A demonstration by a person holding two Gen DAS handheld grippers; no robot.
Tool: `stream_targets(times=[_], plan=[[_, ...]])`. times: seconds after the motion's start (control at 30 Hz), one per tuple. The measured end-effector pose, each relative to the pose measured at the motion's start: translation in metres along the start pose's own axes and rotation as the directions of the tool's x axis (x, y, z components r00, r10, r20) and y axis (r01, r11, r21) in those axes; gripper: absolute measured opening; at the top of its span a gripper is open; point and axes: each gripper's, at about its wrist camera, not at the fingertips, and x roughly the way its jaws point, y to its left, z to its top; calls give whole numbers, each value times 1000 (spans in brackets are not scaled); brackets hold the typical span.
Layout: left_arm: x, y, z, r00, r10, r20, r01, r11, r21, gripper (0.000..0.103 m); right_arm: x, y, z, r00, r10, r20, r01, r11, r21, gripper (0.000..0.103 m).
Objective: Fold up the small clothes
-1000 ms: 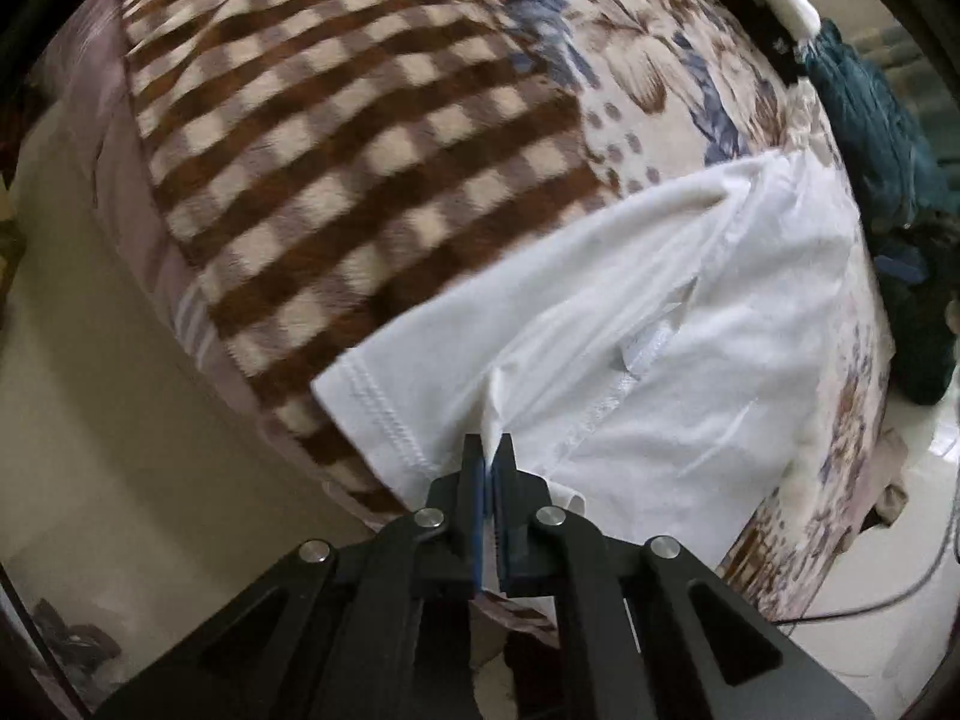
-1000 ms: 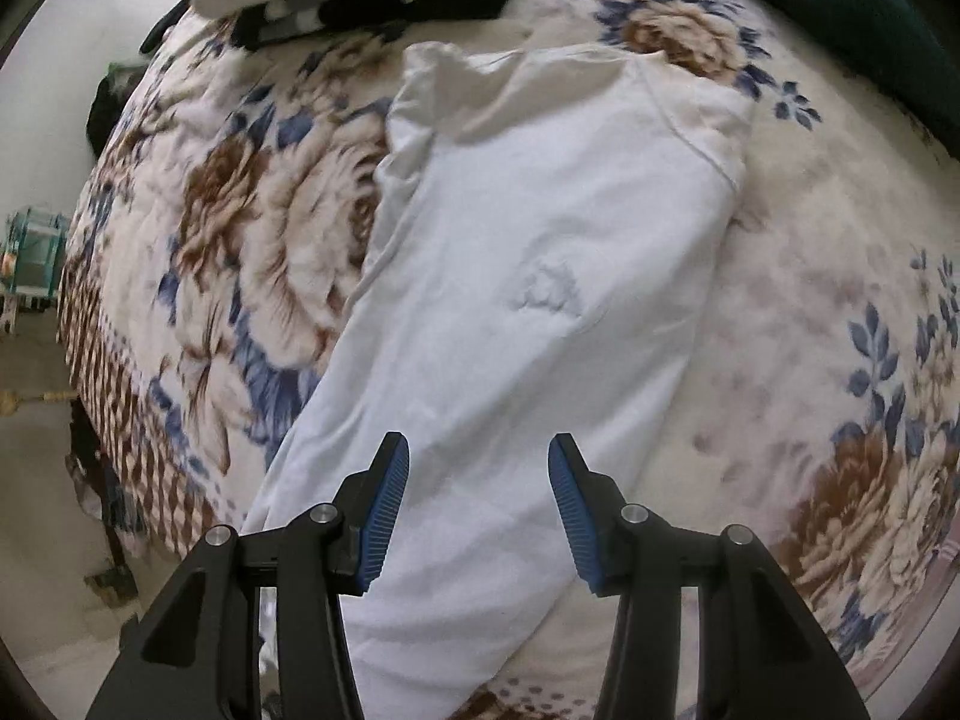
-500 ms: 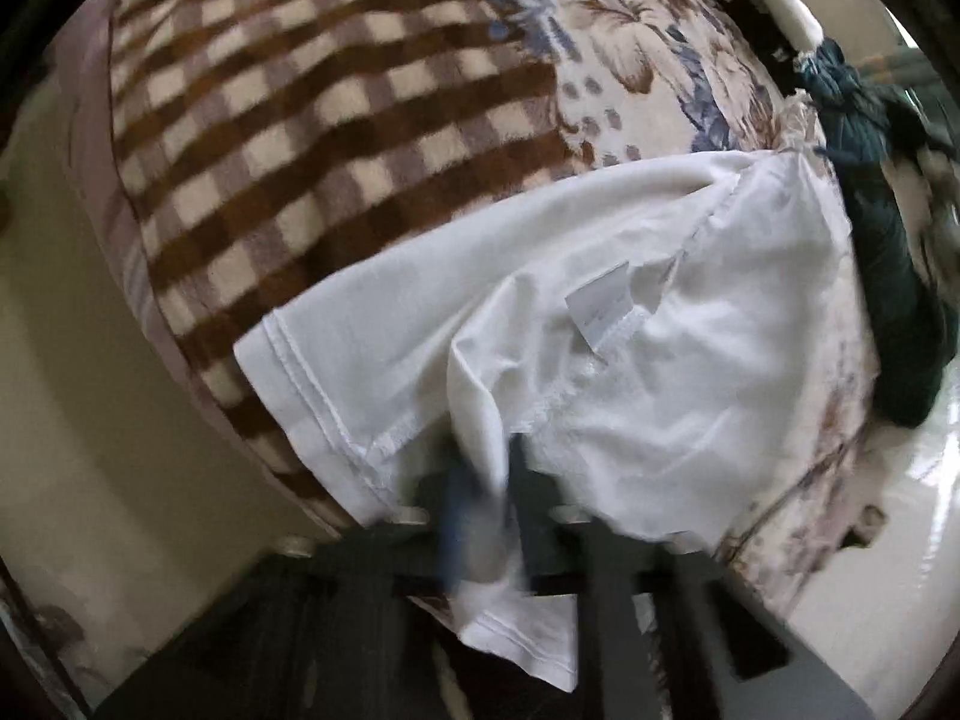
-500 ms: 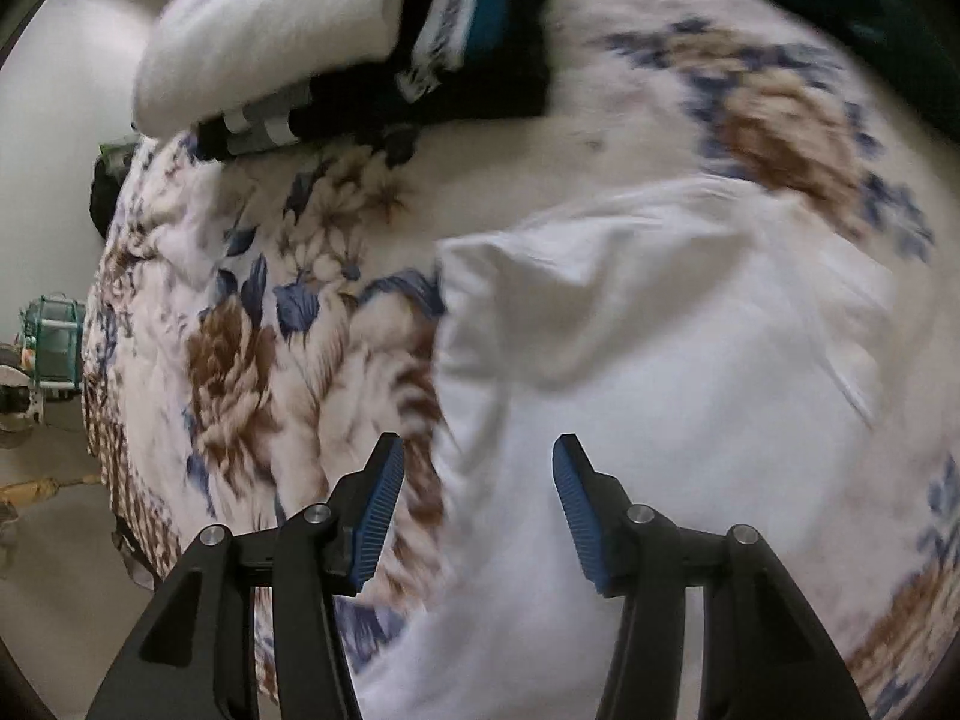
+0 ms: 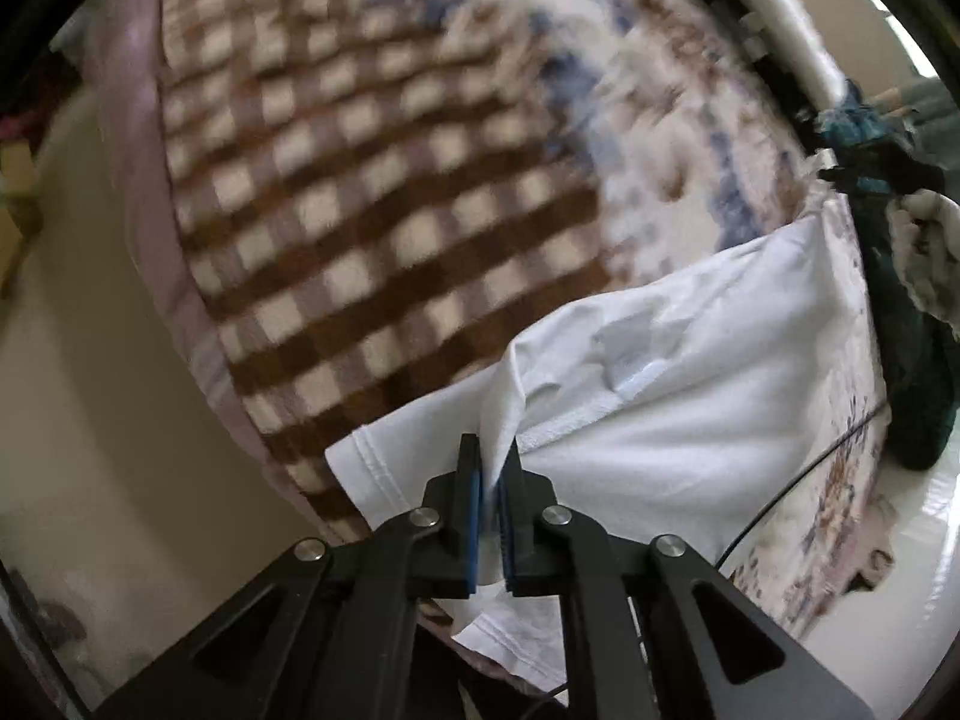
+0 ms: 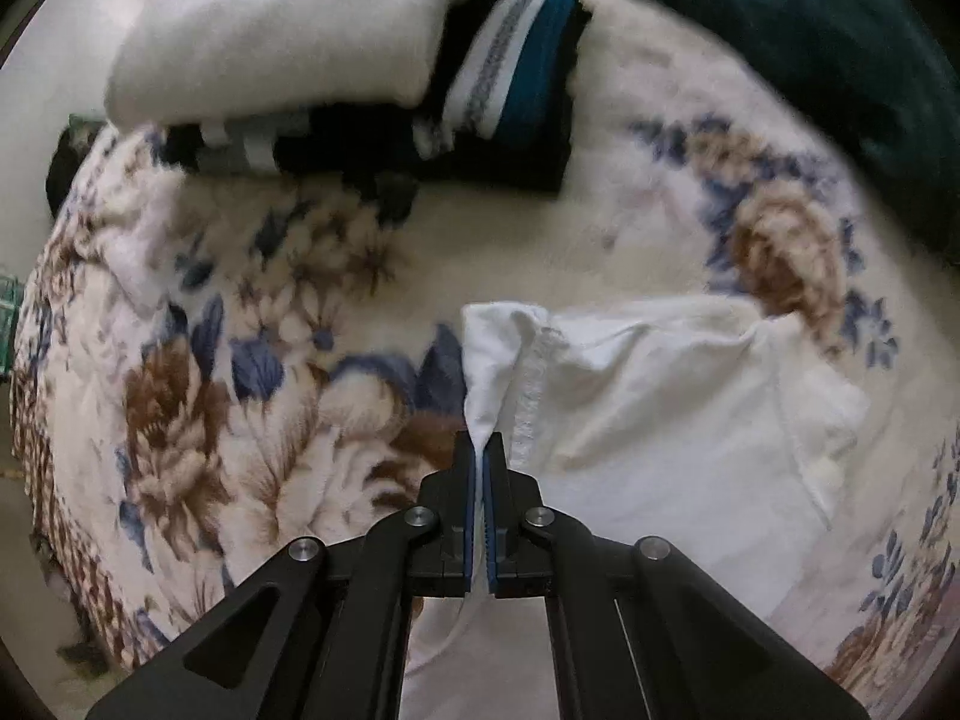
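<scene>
The white garment lies on the blanket-covered bed, occupying the lower right of the left wrist view and the centre right of the right wrist view. It is plain white, crumpled, with a stitched hem showing at its lower left corner and an overlocked inner seam exposed.

The left gripper is clamped on a pinched ridge of the fabric near that hem; its jaws have just eased open slightly with the cloth between them. The right gripper has just closed and pinches a fold beside the seam.

The left view alone shows the brown checked border and floor. The right view alone shows the floral pattern and a pile of folded clothes at upper left.
</scene>
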Motion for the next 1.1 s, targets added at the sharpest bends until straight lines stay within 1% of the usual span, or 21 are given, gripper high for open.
stream_targets(times=[0.03,0.07,0.1,0.13,0.17,0.23,0.33,0.37,0.43,0.53,0.63,0.7,0.73,0.77,0.87,0.9,0.93,0.97,1.03,1.07,1.1], plan=[[1,5,1,1000,2,-8,-2,1000,-17,7,5,-2,1,999,32,-39,-32,999,2,7],[-1,8,0,1000,-12,-9,11,1000,-27,10,5,-5,0,995,76,-71,-75,997,7,18],[-5,10,-1,1000,-17,-13,16,999,-33,25,0,-10,-4,990,115,-79,-114,993,13,27],[-9,11,-2,1000,-12,-14,11,999,-41,35,-11,-19,-12,985,156,-72,-155,988,25,46],[-16,14,-3,1000,-13,-7,13,999,-52,49,-25,-30,-17,982,185,-50,-183,982,35,55],[-29,16,-7,999,-25,23,26,997,-74,50,-50,-55,-29,978,207,-7,-206,977,46,56],[-40,9,-6,1000,-1,23,3,997,-75,50,-79,-104,-57,982,190,22,-191,978,87,56],[-45,-1,-2,1000,11,25,-9,998,-66,50,-83,-125,-67,980,196,22,-197,973,117,56],[-51,-22,10,999,5,36,-4,1000,-31,50,-83,-158,-82,980,200,8,-198,965,173,56],[-55,-83,43,999,-25,42,22,997,79,50,-67,-200,-102,976,219,0,-211,939,270,56],[-41,-161,90,996,-74,43,64,975,213,51,-47,-228,-108,959,282,30,-274,892,359,56],[-20,-215,125,994,-100,42,83,948,306,51,-39,-236,-106,949,309,59,-307,870,385,56],[-4,-248,145,992,-122,33,102,928,358,51,-36,-240,-103,944,320,82,-325,858,398,56],[7,-267,157,990,-139,24,119,913,390,51,-32,-242,-99,936,333,111,-349,843,409,56],[57,-341,197,979,-196,-51,195,845,498,52,-24,-244,-86,925,346,158,-380,823,422,56],[75,-362,207,980,-187,-70,195,821,536,52,-19,-241,-80,925,344,164,-381,822,424,56],[99,-386,216,982,-166,-89,187,788,586,52,-14,-240,-75,926,340,162,-377,821,430,56],[113,-397,220,984,-147,-103,179,766,618,52,-7,-239,-70,928,338,156,-372,818,440,56],[152,-423,231,996,-37,-78,82,701,709,52,7,-240,-61,940,311,140,-340,826,449,56],[166,-430,236,998,0,-64,47,673,738,52,13,-240,-57,956,265,127,-293,841,454,56],[181,-433,243,998,46,-50,8,645,764,52,18,-243,-56,965,232,120,-262,849,459,56]])
